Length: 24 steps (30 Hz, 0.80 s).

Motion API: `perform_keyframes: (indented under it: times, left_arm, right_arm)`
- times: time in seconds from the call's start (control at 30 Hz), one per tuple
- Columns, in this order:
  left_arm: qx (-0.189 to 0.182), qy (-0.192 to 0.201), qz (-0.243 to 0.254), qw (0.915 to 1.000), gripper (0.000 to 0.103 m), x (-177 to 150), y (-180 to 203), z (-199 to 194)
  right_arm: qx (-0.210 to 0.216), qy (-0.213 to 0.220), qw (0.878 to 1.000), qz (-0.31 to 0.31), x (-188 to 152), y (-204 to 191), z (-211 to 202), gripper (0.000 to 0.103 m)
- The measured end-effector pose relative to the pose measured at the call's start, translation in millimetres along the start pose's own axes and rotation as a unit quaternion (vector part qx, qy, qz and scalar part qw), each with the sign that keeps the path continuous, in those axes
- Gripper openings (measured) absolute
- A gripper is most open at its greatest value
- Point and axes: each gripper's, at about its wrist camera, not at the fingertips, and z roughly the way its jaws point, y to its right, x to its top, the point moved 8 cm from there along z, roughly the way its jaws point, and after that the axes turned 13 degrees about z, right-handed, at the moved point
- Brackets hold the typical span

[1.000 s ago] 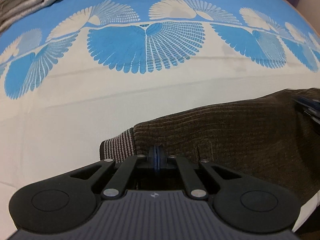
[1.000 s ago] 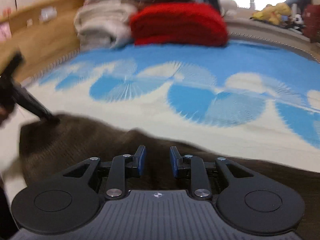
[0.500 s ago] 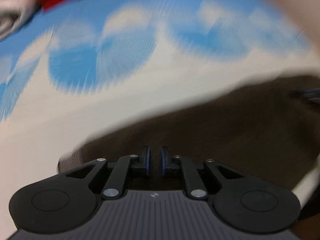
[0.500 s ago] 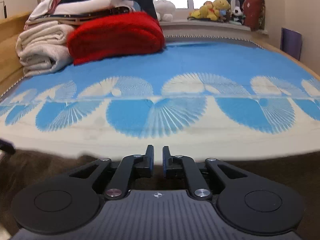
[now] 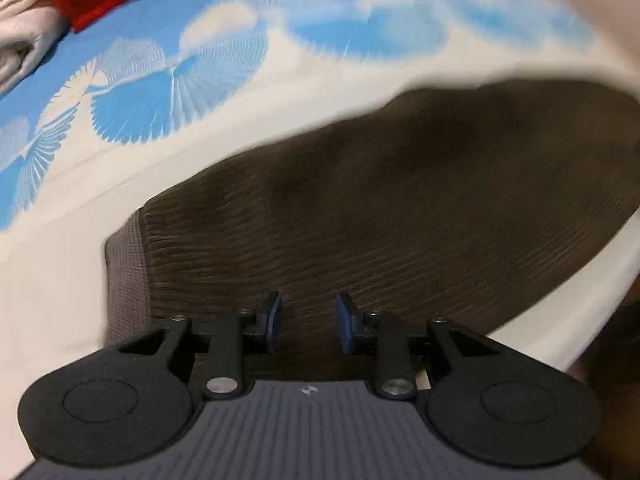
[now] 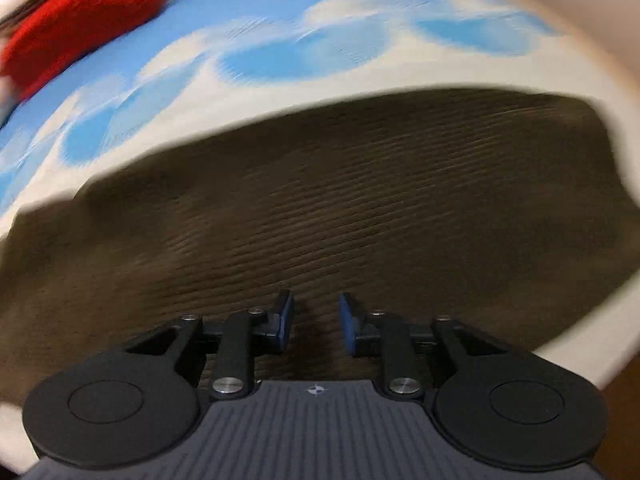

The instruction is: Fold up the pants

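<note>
The dark brown ribbed pants (image 5: 400,208) lie flat on the bed, with a grey striped cuff (image 5: 126,276) at their left end in the left wrist view. My left gripper (image 5: 308,322) is open and empty, just above the pants beside that cuff. The pants also fill the right wrist view (image 6: 360,208). My right gripper (image 6: 316,322) is open and empty, just above the middle of the fabric. Both views are blurred by motion.
The bed sheet (image 5: 200,80) is white with blue fan shapes. A red blanket (image 6: 80,20) and folded white bedding (image 5: 20,40) lie at the far left. The bed's near edge (image 5: 580,292) runs close to the right of the pants.
My left gripper was shut on the pants' edge by the cuff, then let go and opened. My right gripper narrowed, then opened again. Both views have tilted down over the pants.
</note>
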Motion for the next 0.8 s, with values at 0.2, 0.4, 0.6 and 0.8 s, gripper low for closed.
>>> perform_keyframes:
  times: [0.2,0.4,0.6,0.8]
  left_arm:
    - [0.017,-0.038,-0.050,0.9979,0.036,-39.9,31.1,27.1]
    - [0.037,0.074,-0.086,0.9929,0.037,-6.8,70.0,-32.0]
    - [0.045,0.108,-0.084,0.9895,0.037,-12.8,120.5,-40.9]
    - [0.057,0.145,-0.052,0.9864,0.037,-2.5,130.2,-27.7]
  right_arm:
    - [0.000,0.123,0.968,0.219,53.4,135.9,-64.6,0.034]
    - [-0.039,0.146,0.906,0.396,51.2,233.8,-55.7,0.041]
    - [0.042,0.123,0.846,0.518,49.1,259.9,-20.1,0.045]
    - [0.043,0.132,0.831,0.539,63.8,272.2,9.9,0.045]
